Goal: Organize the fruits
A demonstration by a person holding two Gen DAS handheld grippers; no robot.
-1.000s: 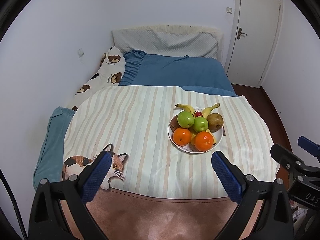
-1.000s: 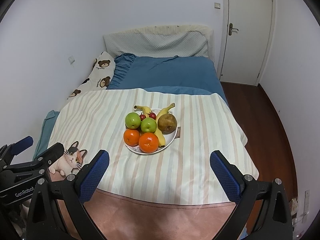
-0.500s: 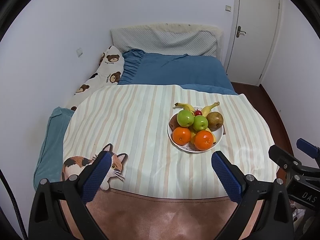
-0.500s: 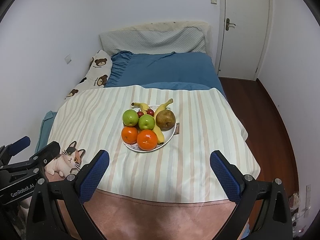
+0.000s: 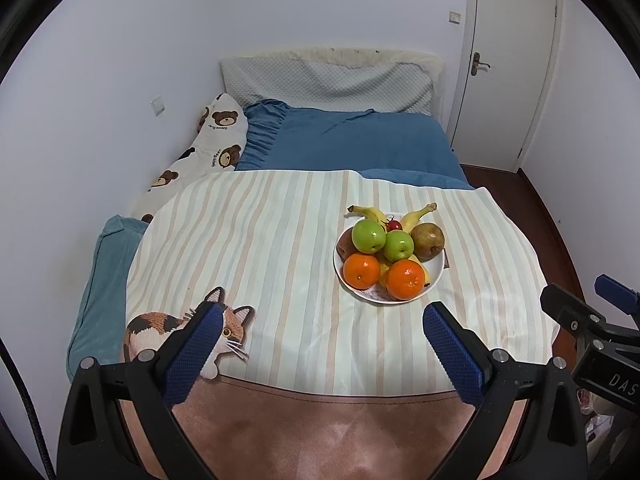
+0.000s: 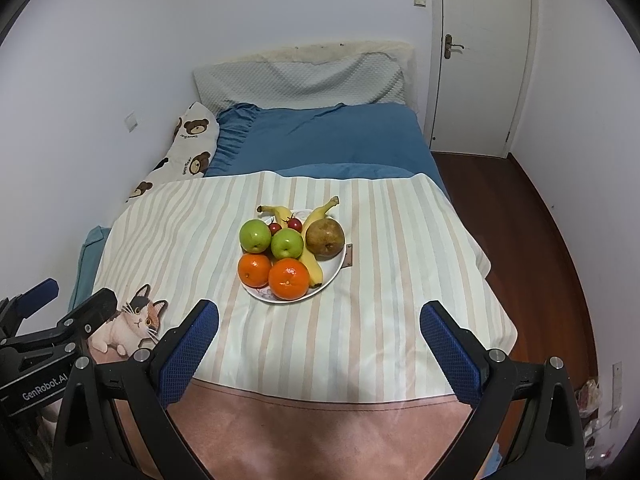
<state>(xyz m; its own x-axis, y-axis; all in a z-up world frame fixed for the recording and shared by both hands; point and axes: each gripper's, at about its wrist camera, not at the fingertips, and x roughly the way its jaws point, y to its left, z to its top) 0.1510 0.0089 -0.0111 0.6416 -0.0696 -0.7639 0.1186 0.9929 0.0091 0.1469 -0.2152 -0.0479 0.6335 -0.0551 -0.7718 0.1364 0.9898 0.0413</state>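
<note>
All the fruit sits heaped on the plate (image 6: 334, 276) on the striped cloth (image 6: 400, 280): oranges (image 6: 289, 278), apples (image 6: 287, 243), pear (image 6: 325, 237), bananas (image 6: 316, 216). Both the left gripper (image 5: 322, 328) and right gripper (image 6: 319, 326) hover well short of it, fingers wide apart, holding nothing. This fits either fruit gathered and done, or a pile awaiting sorting; I can't tell which.

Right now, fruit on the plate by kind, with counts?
Green apples: 2
Oranges: 2
Bananas: 2
Brown pears: 1, with a second brownish fruit showing only in the left wrist view
Small red fruits: 2
Total: 10 visible on the white plate
</note>
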